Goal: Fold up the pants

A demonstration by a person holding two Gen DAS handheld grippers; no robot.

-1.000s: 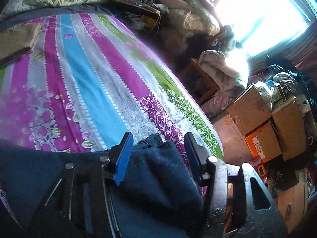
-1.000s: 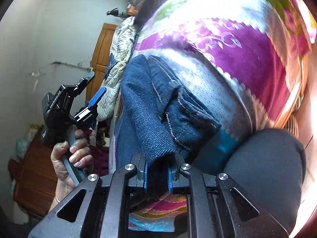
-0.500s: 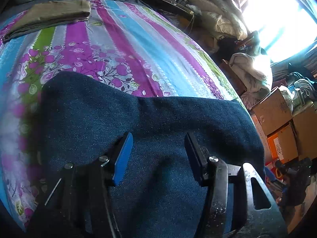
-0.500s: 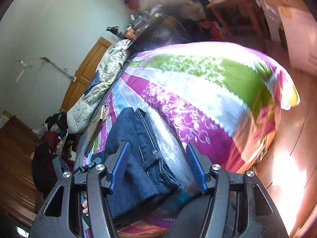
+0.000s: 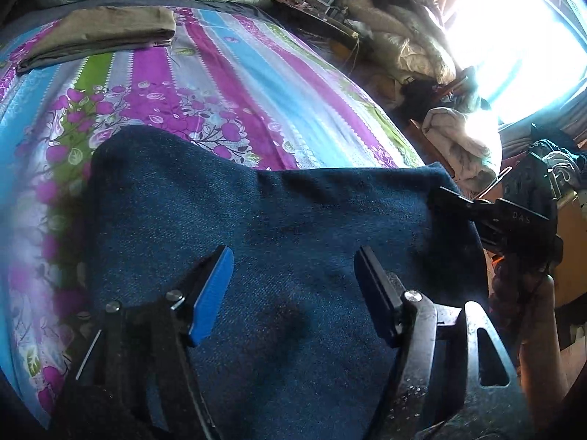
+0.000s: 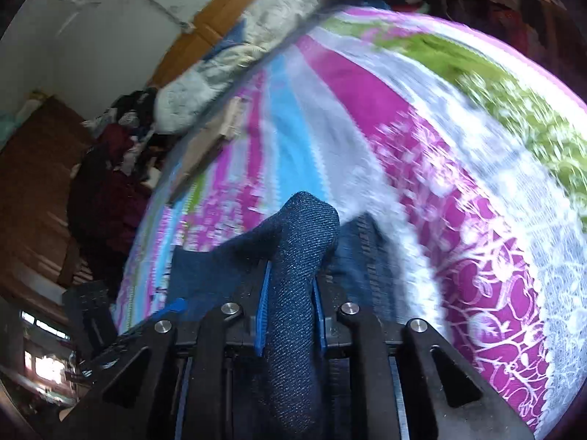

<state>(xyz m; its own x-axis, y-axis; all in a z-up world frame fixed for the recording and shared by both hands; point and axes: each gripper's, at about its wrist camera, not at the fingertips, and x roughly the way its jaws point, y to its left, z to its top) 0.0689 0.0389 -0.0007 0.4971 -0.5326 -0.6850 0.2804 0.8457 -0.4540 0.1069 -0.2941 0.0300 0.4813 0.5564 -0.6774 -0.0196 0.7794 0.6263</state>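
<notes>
Dark blue denim pants (image 5: 279,242) lie folded on the bed (image 5: 227,73), near its edge closest to the left wrist camera, on a bedsheet striped in purple, blue, green and grey with a floral print. The left gripper (image 5: 293,286) hovers over the flat denim with its blue-padded jaws spread apart and nothing between them. The right gripper (image 6: 290,315) is clenched on a raised fold of the pants (image 6: 301,256), the cloth bunched up between its blue pads (image 6: 262,315). In the left wrist view the right gripper (image 5: 488,212) sits at the pants' right corner. A folded tan garment (image 5: 99,33) rests by the bed's far edge, well apart from the denim.
</notes>
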